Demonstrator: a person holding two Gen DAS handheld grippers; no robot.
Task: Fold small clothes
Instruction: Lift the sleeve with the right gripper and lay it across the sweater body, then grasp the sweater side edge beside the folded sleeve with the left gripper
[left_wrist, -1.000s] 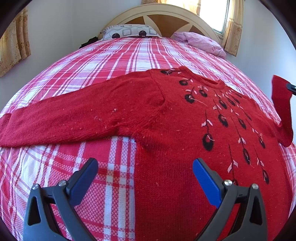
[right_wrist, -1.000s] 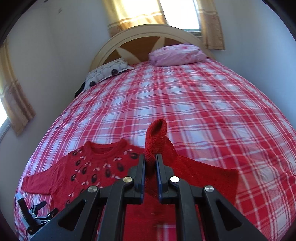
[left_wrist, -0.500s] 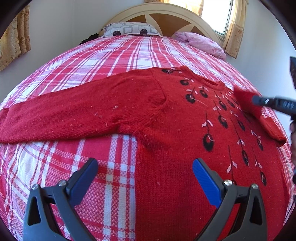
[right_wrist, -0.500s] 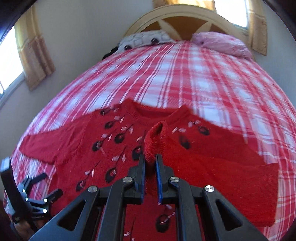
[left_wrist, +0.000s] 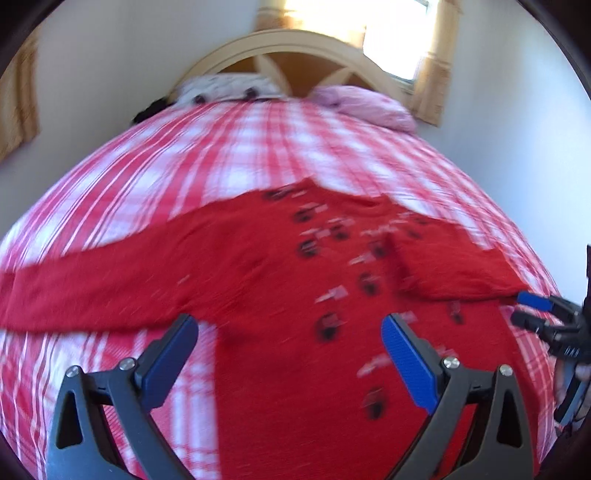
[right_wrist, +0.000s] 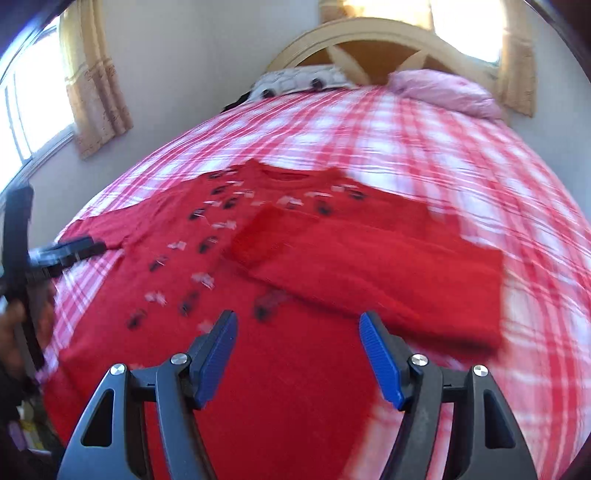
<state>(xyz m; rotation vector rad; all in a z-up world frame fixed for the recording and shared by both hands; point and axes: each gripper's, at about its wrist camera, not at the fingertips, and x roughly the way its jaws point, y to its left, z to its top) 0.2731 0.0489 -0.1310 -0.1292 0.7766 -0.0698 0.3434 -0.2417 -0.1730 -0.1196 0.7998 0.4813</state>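
Note:
A red sweater (left_wrist: 258, 280) with black and white motifs lies flat on the red-and-white plaid bed (left_wrist: 221, 155). Its right sleeve (right_wrist: 354, 258) is folded across the chest; it also shows in the left wrist view (left_wrist: 450, 266). The left sleeve (left_wrist: 92, 284) stretches out to the left. My left gripper (left_wrist: 290, 354) is open and empty above the sweater's lower left side. My right gripper (right_wrist: 297, 354) is open and empty above the lower body, just short of the folded sleeve. It shows at the right edge of the left wrist view (left_wrist: 528, 312). Both views are motion-blurred.
A patterned pillow (left_wrist: 225, 86) and a pink pillow (left_wrist: 365, 105) lie by the arched headboard (left_wrist: 295, 51). Curtained windows are on the left wall (right_wrist: 92, 81) and behind the headboard. The bed's left edge is near the left gripper (right_wrist: 70, 251) in the right wrist view.
The right gripper opened and let go of the right sleeve, which now lies folded across the chest. It drew back toward the hem. The left gripper tilted up.

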